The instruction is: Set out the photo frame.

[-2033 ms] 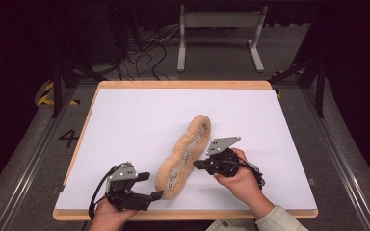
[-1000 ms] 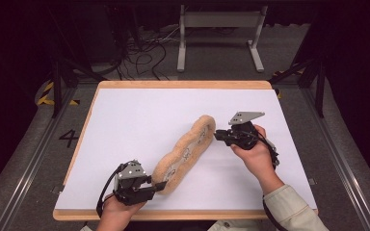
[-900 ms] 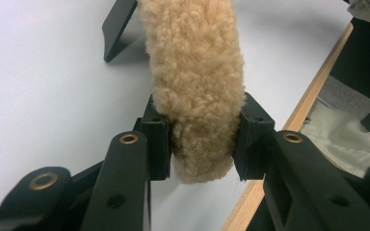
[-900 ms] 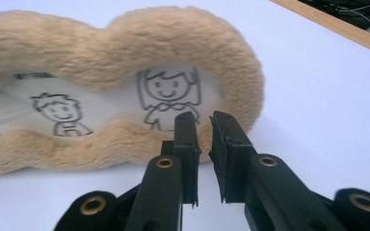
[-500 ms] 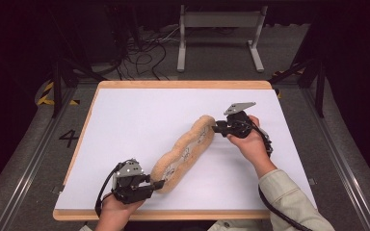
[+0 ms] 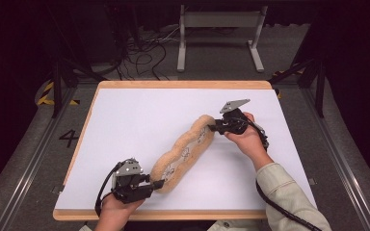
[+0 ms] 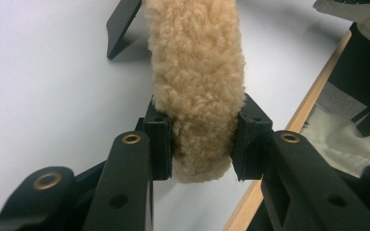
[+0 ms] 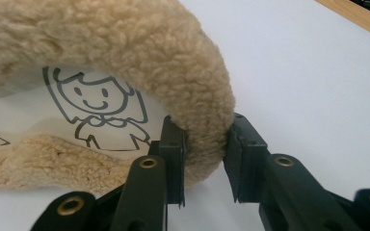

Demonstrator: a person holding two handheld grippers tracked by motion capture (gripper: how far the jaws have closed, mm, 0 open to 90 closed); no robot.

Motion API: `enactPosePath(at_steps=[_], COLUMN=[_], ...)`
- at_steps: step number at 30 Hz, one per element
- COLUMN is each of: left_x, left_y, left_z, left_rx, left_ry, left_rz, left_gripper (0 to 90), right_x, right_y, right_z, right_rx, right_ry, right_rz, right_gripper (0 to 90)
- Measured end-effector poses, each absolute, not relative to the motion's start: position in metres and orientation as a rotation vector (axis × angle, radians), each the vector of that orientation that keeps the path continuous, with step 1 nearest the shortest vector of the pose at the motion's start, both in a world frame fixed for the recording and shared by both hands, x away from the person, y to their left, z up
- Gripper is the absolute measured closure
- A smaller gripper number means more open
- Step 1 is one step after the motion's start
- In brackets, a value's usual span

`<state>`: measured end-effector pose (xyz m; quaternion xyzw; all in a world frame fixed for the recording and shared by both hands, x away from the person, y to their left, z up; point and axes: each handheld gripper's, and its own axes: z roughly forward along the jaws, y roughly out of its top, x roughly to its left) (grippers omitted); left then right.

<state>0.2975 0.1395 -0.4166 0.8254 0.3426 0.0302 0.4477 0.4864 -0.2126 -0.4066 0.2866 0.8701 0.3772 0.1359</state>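
White table [image 6: 125,120], wood-edged: one tan fleece pouch [image 6: 185,151], lying diagonally. Left gripper [image 6: 155,184] clamped on its near end; right gripper [image 6: 215,128], jaws just closing, flanks its far rim.

The right tool [image 6: 215,128] moved to the fleece item's [image 6: 185,151] far end, jaws closing there.

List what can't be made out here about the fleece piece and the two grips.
- Fleece piece, high view: printed drawings on its white inner panel too small to read.
- Left gripper, left gripper view: fleece bulges over the pads; grip depth hidden.
- Right gripper, right gripper view: fleece rim covers the pad faces; the top and left edges cut the piece off.
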Motion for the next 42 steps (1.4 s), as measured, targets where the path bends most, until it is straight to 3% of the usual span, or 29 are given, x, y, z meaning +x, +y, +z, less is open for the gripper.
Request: enactPosePath(at_steps=[22,38,40,41,42], left_x=[0.342,0.390,0.397,0.402,0.404], left_y=[0.138,0.151,0.154,0.155,0.155], left_z=[-0.389,-0.400,-0.402,-0.405,-0.406], left_rx=[1.952,1.903,1.904,1.896,1.885], left_ry=[0.830,0.826,0.825,0.825,0.817], left_rz=[0.246,0.227,0.235,0.222,0.220], left_gripper=[66.8,66.0,65.9,65.9,65.9], right_x=[0.441,0.416,0.413,0.411,0.410], right_y=[-0.268,-0.280,-0.277,-0.276,-0.277], right_z=[-0.384,-0.399,-0.405,-0.406,-0.407], right_rx=[0.939,0.990,0.977,0.963,0.945], right_ry=[2.348,2.282,2.308,2.317,2.328], right_rz=[1.126,1.152,1.127,1.129,1.241], right_gripper=[69.0,69.6,75.5,88.3,88.5])
